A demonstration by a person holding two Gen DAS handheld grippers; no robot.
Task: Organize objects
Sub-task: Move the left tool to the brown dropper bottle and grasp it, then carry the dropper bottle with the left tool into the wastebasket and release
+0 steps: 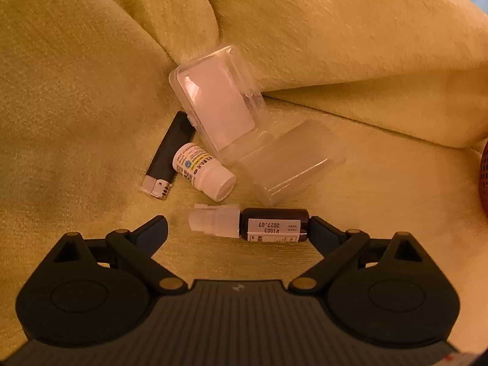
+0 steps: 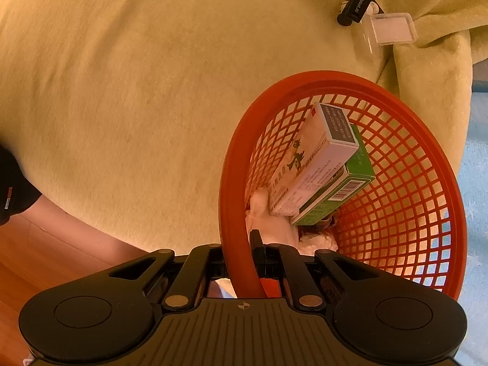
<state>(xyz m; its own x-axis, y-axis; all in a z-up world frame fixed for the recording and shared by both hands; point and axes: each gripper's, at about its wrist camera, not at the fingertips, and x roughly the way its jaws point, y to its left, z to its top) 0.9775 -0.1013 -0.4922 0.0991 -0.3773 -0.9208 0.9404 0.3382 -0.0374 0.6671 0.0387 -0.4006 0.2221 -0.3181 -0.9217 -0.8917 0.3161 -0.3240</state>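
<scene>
On the yellow-green sofa cushion (image 1: 91, 91) lies a dark brown bottle (image 1: 274, 224) with a white cap. My left gripper (image 1: 238, 228) stands open, wide, with the bottle lengthwise between its fingers. The right fingertip is at the bottle's base and the left fingertip is clear of the cap. Just beyond lie a small white pill bottle (image 1: 202, 169), a black lighter (image 1: 170, 152) and an opened clear plastic case (image 1: 222, 100). My right gripper (image 2: 244, 253) is shut on the rim of a red mesh basket (image 2: 231, 183), which holds a pink-white box (image 2: 317, 158), a green box (image 2: 338, 192) and white tissue (image 2: 268, 222).
The sofa's back cushion (image 1: 366, 45) rises right behind the clear case. The basket's edge (image 1: 485, 177) shows at the far right of the left wrist view. A dark sleeve (image 2: 12, 189) and wooden floor (image 2: 45, 259) are at the lower left, blue flooring (image 2: 475, 183) at the right.
</scene>
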